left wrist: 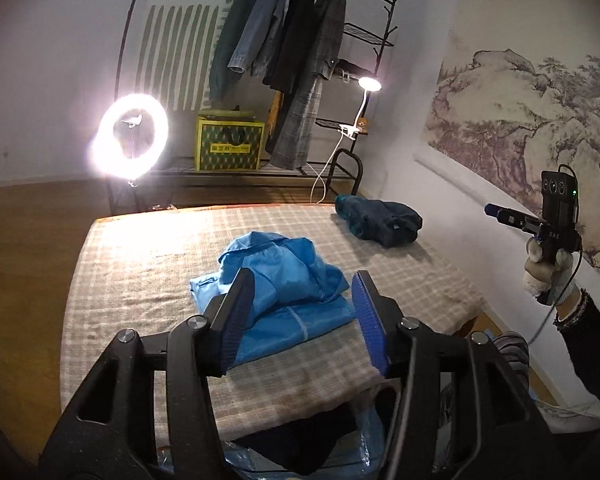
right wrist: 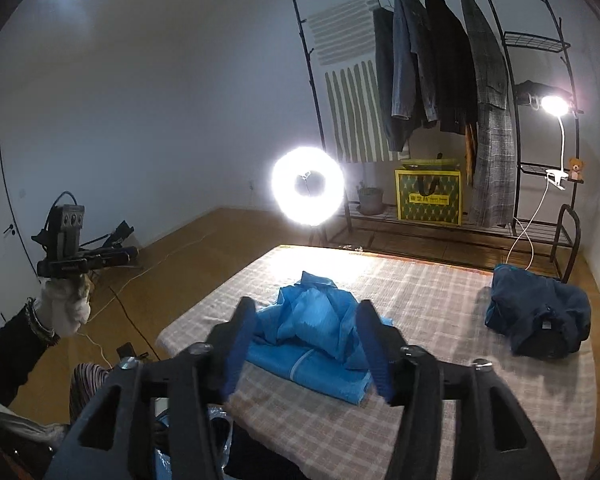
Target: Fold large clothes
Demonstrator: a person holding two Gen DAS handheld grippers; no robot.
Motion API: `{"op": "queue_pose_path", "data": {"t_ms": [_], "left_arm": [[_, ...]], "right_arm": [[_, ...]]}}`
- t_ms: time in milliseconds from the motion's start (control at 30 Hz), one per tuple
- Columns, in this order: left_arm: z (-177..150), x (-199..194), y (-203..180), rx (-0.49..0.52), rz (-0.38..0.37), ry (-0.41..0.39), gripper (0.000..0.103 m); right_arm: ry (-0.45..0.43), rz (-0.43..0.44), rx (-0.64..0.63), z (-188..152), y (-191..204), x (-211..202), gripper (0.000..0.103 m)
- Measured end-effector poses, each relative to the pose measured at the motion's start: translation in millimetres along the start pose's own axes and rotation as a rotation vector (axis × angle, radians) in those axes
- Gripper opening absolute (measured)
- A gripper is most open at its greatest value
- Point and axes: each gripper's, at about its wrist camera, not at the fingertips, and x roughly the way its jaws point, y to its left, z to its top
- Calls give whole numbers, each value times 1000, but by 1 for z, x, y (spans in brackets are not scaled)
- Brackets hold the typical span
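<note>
Left wrist view shows your left tool (left wrist: 300, 312) raised above the near edge of the bed (left wrist: 140, 264), its jaws standing apart with nothing between them. The blue garment (left wrist: 284, 280) lies folded in a loose bundle on the checked cover, ahead of and below the tool, its long axis running left to right across the bed. Your right tool (right wrist: 308, 344) is likewise parted and empty, lifted off the cloth. Both tools look about equally near the bundle. The dark garment (right wrist: 540, 320) sits crumpled at the far right of the bed, well apart, so your right hand (left wrist: 548, 268) is the nearer one for it.
</note>
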Motion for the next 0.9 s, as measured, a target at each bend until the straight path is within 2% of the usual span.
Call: {"op": "queue_pose_path", "data": {"t_ms": [133,233,333,533,700,800,900], "left_arm": [[-6,32,15,-75,-18,51,62],[-13,71,40,-173,-44,94,62],[-23,122,74,-269,-56,139,62],[-52,214,150,-524,-109,221,62],[-72,269,186,-597,-117,290,62],[-80,291,199,-629,-138,319,62],[-84,308,210,-673,-186,330,62]], "right_arm": [[7,19,37,-7,-7,8,61],[27,53,88,-13,-19,33,66],[71,79,140,-19,-37,81,73],[198,107,233,-33,-71,207,73],[271,95,303,-43,-100,299,73],[286,92,335,-47,-115,333,73],[289,130,351,-52,-124,352,71]]}}
